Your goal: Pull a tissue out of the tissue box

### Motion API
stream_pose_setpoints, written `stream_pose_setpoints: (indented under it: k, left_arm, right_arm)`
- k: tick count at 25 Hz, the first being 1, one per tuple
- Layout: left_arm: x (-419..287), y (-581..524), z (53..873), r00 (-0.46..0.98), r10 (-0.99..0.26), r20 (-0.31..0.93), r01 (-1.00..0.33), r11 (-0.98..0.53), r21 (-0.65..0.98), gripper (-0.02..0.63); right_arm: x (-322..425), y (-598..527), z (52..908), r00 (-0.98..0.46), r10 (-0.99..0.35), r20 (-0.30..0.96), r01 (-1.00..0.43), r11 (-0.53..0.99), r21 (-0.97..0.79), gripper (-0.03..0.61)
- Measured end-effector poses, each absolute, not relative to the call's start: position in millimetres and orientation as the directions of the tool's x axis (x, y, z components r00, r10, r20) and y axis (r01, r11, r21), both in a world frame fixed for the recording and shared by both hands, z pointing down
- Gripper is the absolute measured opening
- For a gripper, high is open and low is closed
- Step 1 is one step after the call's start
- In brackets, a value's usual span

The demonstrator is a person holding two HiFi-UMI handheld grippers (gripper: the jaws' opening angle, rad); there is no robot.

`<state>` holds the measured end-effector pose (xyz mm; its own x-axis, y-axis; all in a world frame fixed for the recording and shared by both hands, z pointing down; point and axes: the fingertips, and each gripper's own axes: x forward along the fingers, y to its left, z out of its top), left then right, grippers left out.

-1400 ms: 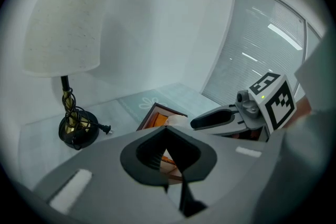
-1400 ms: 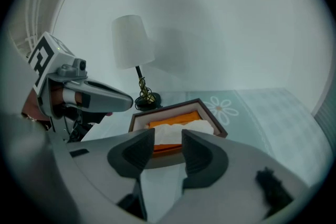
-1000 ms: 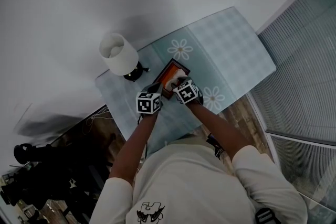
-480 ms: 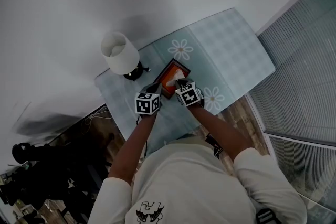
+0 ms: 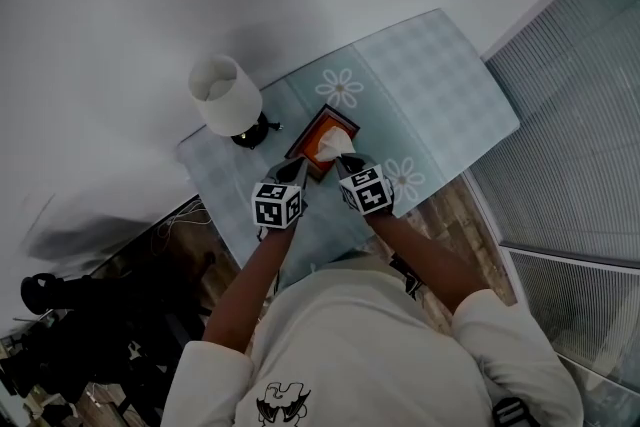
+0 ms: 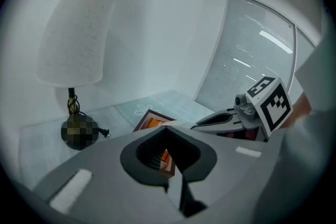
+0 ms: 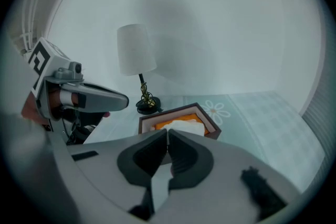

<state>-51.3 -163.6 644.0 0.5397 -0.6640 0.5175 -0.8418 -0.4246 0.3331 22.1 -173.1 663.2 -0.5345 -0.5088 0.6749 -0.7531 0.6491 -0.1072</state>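
The tissue box [image 5: 316, 128], orange-topped in a dark brown frame, lies on the pale checked table [image 5: 430, 75]. A white tissue [image 5: 332, 147] rises from its slot to my right gripper [image 5: 343, 163], which is shut on it just above the box's near end. In the right gripper view the box [image 7: 207, 122] lies ahead, and the tissue [image 7: 181, 126] runs into the right gripper [image 7: 168, 131] and down between its pads. My left gripper [image 5: 293, 170] hovers by the box's near-left corner. Its tips [image 6: 167, 128] meet with nothing in them, and the box [image 6: 149, 122] shows just beyond.
A white-shaded lamp [image 5: 225, 97] on a dark base with a cord stands left of the box. The table's near edge lies under my forearms. Window blinds [image 5: 570, 165] run along the right, and dark equipment [image 5: 60, 315] sits on the floor at lower left.
The right gripper has closed on the tissue and lifted back from the box, drawing the tissue up. The left gripper has also risen and drawn back a little.
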Motion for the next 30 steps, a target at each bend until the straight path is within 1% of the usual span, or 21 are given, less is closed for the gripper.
stream_pose_setpoints:
  k: [13,20,25,30]
  left_arm:
    - [-43.5,-124.4,595.6,0.585,-0.695,0.419,-0.811,-0.490,0.319,0.006]
    - [-24.0,-86.8,551.5,0.632,-0.690,0.352,-0.772,-0.597,0.217,0.006]
    - [-22.5,-65.1,537.6,0.653,-0.690,0.311,-0.757,-0.610,0.235,0.006]
    - [-27.9,-47.9,530.5,0.646,-0.699,0.308,-0.763,-0.598,0.244,0.006]
  right_arm:
    - [35.2,-130.3,600.1,-0.589,-0.574,0.568,-0.768,0.617,-0.173,0.015]
    - [47.7,-99.6,561.7,-0.610,-0.610,0.506,-0.769,0.611,-0.190,0.015]
    - [48.7,-77.4,535.9,-0.619,-0.650,0.441,-0.775,0.597,-0.208,0.015]
    - [42.3,-55.1,519.4,-0.644,-0.666,0.375,-0.762,0.602,-0.238,0.015]
